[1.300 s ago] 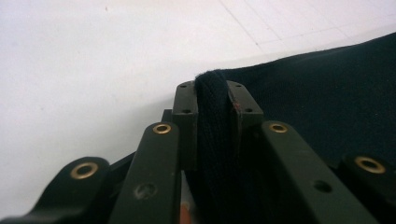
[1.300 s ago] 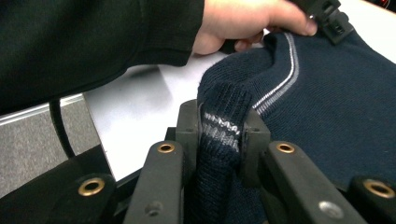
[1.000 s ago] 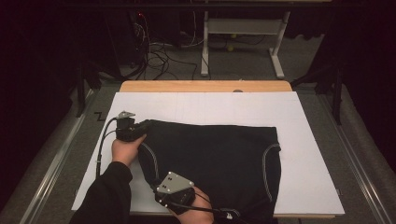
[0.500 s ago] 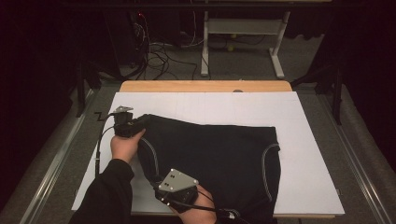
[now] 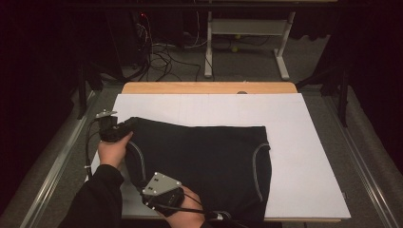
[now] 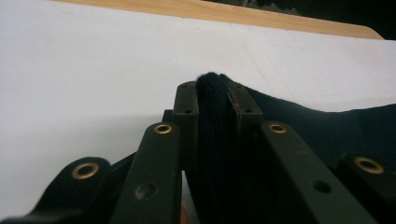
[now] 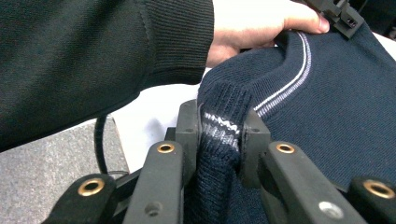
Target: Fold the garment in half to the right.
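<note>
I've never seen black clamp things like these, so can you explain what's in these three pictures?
A person holds a squeezing tool in each hand. One picture looks down from above the white table. The other two come from little cameras riding on the tools. A dark blue knitted garment lies spread on the table. The left gripper has its fingers shut on one edge of the cloth. The right gripper pinches a ribbed, striped edge nearer the person.

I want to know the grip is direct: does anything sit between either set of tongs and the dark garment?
Nothing visible does. The left tongs and the right tongs each clamp straight on the dark knit garment.
</note>
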{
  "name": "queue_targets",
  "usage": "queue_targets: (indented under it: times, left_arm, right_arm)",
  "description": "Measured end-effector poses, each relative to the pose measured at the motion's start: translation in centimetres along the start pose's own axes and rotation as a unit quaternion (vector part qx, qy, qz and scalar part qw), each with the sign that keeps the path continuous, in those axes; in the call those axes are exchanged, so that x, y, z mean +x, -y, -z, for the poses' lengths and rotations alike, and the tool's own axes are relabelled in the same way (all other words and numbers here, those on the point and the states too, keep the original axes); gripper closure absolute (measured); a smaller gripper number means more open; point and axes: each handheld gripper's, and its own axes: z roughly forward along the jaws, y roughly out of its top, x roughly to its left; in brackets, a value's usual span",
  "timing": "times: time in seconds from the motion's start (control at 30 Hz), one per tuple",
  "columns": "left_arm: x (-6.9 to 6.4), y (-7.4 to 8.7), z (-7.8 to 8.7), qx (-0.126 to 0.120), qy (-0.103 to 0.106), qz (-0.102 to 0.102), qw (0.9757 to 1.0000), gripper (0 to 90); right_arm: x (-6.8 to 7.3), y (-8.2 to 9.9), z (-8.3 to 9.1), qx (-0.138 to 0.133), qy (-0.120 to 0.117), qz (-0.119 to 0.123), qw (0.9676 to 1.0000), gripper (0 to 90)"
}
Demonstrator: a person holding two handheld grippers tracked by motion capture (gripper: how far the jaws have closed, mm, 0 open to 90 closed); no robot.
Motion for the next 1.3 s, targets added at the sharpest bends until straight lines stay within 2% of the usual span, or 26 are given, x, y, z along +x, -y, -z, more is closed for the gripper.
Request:
queue_targets:
  times: [0.23, 0.3, 0.43, 0.53, 0.6, 0.77, 0.93, 1.03, 1.1, 1.3]
  left_arm:
    - [2.1, 0.0, 1.8, -0.008, -0.013, 0.006, 0.9999, 73.4]
    - [2.8, 0.1, 2.6, -0.018, -0.013, 0.015, 0.9996, 73.4]
    - [4.2, 0.6, 3.9, -0.020, -0.024, 0.022, 0.9993, 73.4]
    - [4.7, 1.0, 4.2, -0.016, -0.026, 0.018, 0.9994, 73.4]
    - [4.4, 1.0, 4.2, -0.013, -0.030, 0.015, 0.9994, 73.4]
    - [2.7, 0.3, 3.5, -0.019, -0.017, 0.018, 0.9995, 73.6]
    - [0.7, -0.7, 2.9, -0.018, -0.014, 0.011, 0.9997, 73.5]
    - [-0.9, -1.3, 2.2, -0.015, -0.015, -0.002, 0.9998, 73.4]
    - [-2.1, -1.6, 1.7, -0.018, -0.007, -0.004, 0.9998, 73.3]
    - [-6.3, -3.0, 0.2, -0.017, 0.005, -0.029, 0.9994, 73.1]
  right_arm:
    - [1.0, -1.0, -1.5, -0.003, -0.013, 0.008, 0.9999, 75.7]
    - [1.3, -1.4, -1.9, -0.005, -0.018, 0.010, 0.9998, 75.8]
    - [1.9, -2.0, -2.7, -0.005, -0.031, 0.021, 0.9993, 75.8]
    - [2.3, -2.2, -3.1, -0.006, -0.037, 0.024, 0.9990, 75.7]
    - [2.3, -2.1, -3.2, -0.006, -0.035, 0.023, 0.9991, 75.6]
    - [1.7, -1.8, -2.5, -0.009, -0.032, 0.015, 0.9993, 75.3]
    - [0.3, -1.2, -0.3, -0.024, -0.017, 0.005, 0.9996, 75.4]
    - [-0.6, -0.8, 1.2, -0.036, -0.004, -0.002, 0.9993, 75.3]
    - [-1.1, -0.4, 2.2, -0.039, 0.004, -0.002, 0.9992, 75.3]
    - [-2.5, 0.8, 5.2, -0.046, 0.024, -0.010, 0.9986, 75.1]
